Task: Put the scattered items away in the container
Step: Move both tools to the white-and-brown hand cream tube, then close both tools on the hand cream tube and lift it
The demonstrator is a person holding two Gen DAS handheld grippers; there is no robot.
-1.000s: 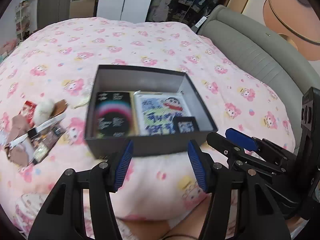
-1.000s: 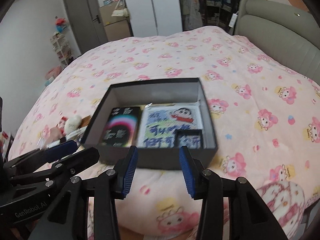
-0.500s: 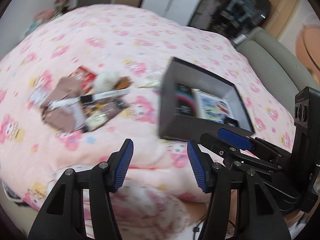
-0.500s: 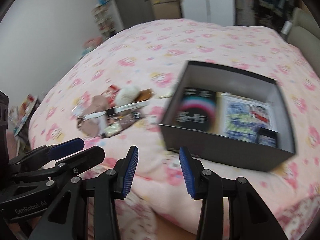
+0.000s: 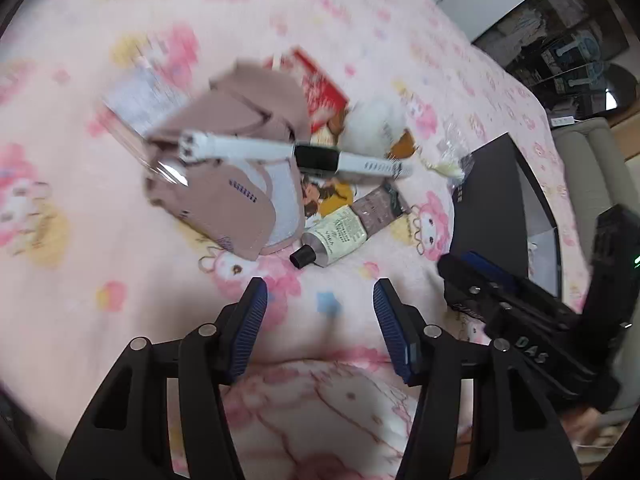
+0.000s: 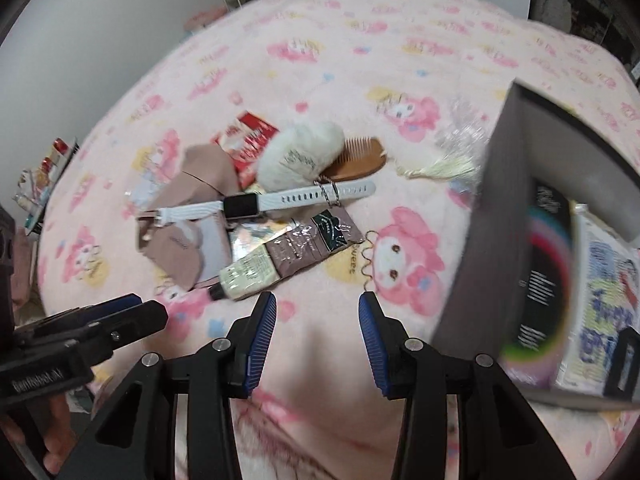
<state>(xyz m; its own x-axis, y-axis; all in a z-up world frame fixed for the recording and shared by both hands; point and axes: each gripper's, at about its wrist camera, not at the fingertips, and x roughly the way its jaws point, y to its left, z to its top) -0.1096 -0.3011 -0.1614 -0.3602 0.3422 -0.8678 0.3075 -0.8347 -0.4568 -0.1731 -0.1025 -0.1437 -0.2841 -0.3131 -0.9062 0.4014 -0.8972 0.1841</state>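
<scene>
Fingers: my left gripper (image 5: 320,312) has its jaws apart with nothing between them – they have just been closing a little; my right gripper (image 6: 316,320) is parted too, and empty.
Ground under them: only pink bedspread (image 5: 120,260) lies between either pair of pads.
Nearest thing: the cream tube (image 5: 334,240) – its black cap points back toward my left fingers, just ahead of them, the body running away up and to the right.
From the right: the same tube (image 6: 250,274) sits ahead and to the left of my right fingers, so I judge the left hand the better placed.
Pile beyond: white watch (image 5: 296,156) lies crosswise over the brown cloth (image 5: 224,200), with a fluffy ball (image 6: 300,156) and comb (image 6: 360,158) behind.
Box: the dark box (image 6: 512,216) stands off to the right of the pile, already holding flat items.
Next move, my guess: close across the tube's narrow width, not along it.
</scene>
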